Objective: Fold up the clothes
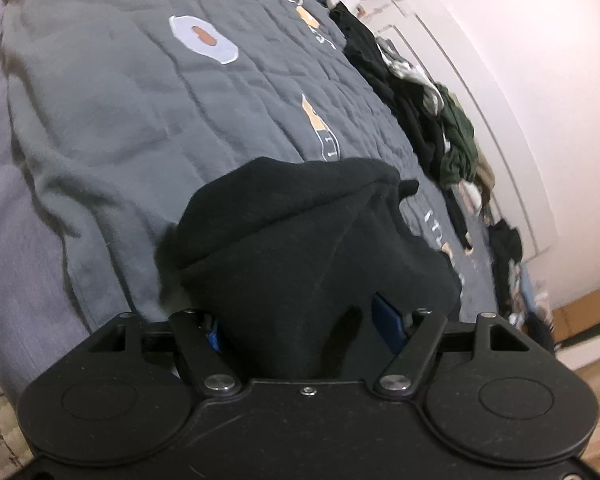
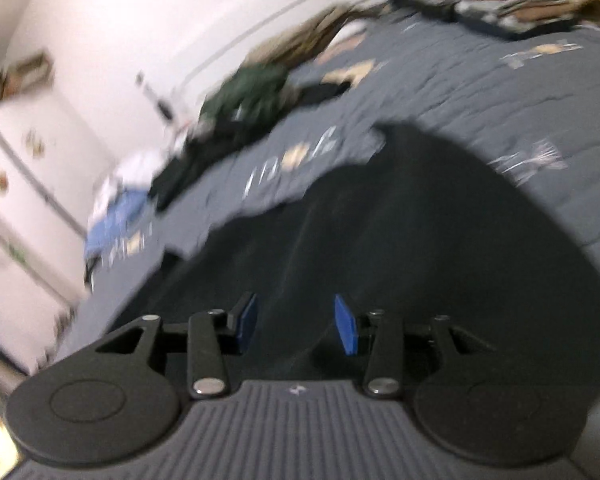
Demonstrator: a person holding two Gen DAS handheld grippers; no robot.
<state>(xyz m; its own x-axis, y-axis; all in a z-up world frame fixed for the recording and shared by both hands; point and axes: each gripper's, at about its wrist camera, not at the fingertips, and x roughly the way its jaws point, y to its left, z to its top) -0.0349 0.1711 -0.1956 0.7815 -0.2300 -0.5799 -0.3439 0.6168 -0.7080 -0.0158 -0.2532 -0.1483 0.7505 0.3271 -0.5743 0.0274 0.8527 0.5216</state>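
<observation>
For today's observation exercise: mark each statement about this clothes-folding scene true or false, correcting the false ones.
1. Black cloth sits bunched between the left gripper's fingers. True.
2. The quilt is red. False: it is grey.
3. The right gripper has no cloth between its blue pads. False: black cloth lies between them.
4. A clothes pile lies along the quilt's edge by the wall. True.

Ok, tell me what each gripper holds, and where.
Left gripper: bunched black garment, gripped at a thick fold. Right gripper: fingers apart over black fabric, nothing gripped.
</observation>
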